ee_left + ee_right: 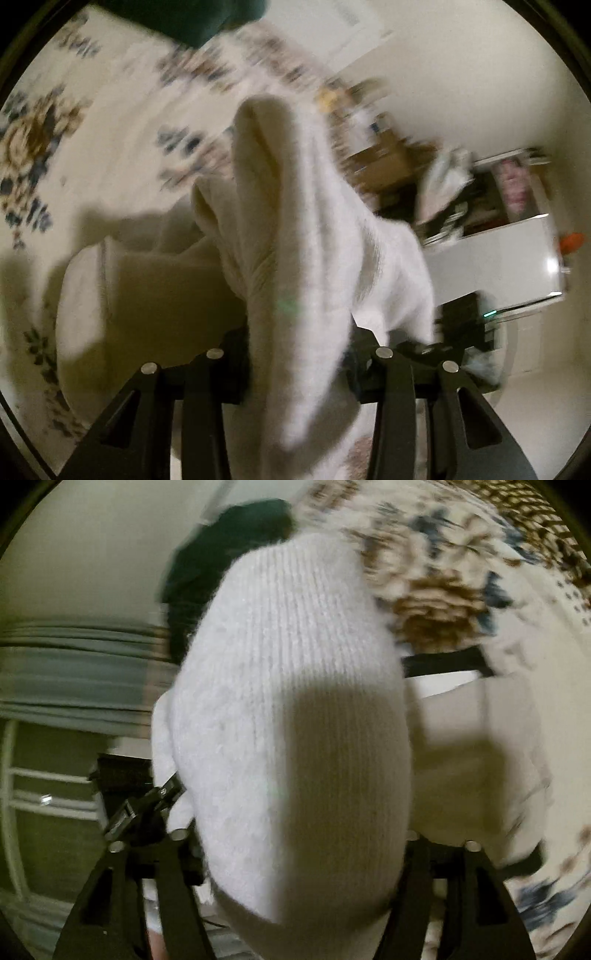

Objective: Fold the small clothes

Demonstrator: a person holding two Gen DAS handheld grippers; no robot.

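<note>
A white ribbed sock (303, 229) hangs in the air, blurred, and runs up and away from my left gripper (295, 350), whose jaws are shut on its lower part. In the right wrist view the same white sock (288, 709) bulges across the whole gap of my right gripper (295, 834) and hides both fingertips. The jaws stand wide, and whether the pads press on it does not show. A black tip of the left gripper (147, 805) touches the sock's left edge.
Below lies a floral bedspread (33, 147). On it rest a dark green garment (229, 554) and pale folded cloth with a black band (480, 738). A cluttered shelf and a white box (498, 258) stand off the bed, and white rails (22, 794) at the left.
</note>
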